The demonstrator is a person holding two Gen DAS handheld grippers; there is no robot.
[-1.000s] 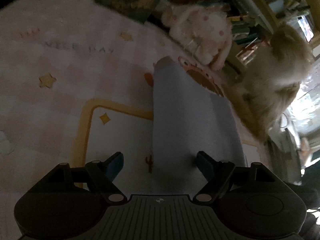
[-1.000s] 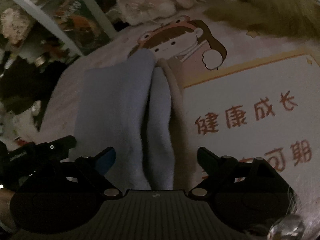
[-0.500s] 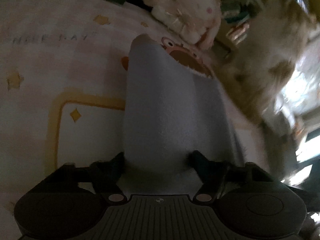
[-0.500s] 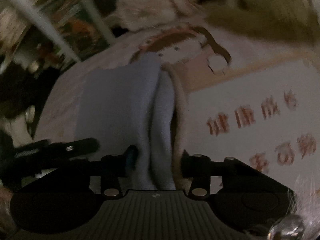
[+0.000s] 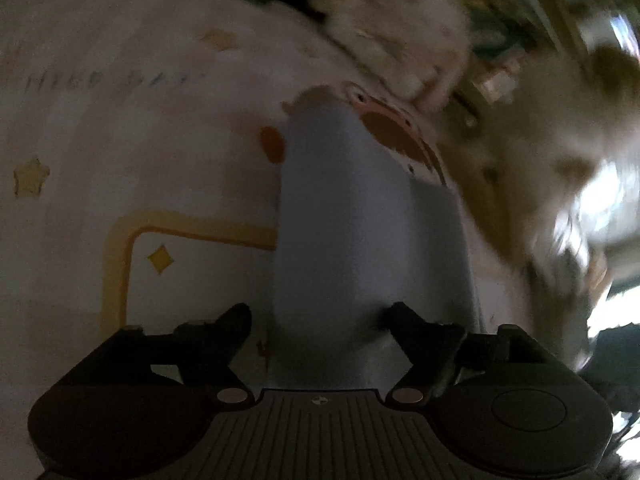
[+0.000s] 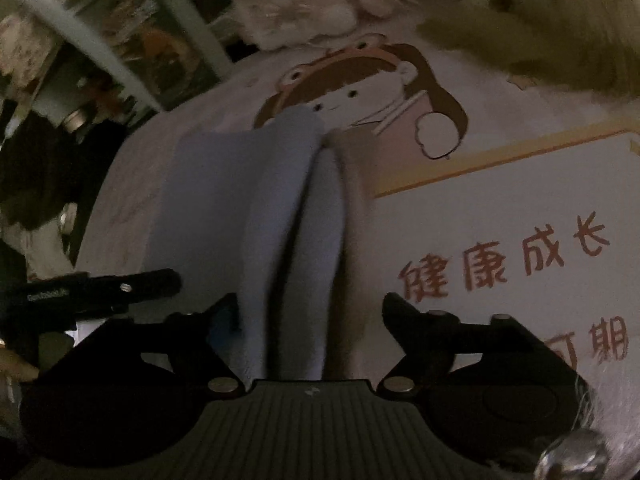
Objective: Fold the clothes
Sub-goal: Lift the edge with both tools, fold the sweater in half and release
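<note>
Your left gripper points forward along the blue garment, its fingers spread apart on either side of the cloth, not pinching it. Your right gripper is held low and level at the garment's near end, its fingers likewise parted with the folded layers running between them. The blue garment lies lengthwise on the printed pink blanket, folded into long ridges, near the plush toy at the far edge.

Matt, soft blue fleece garment on printed cloth blanket
</note>
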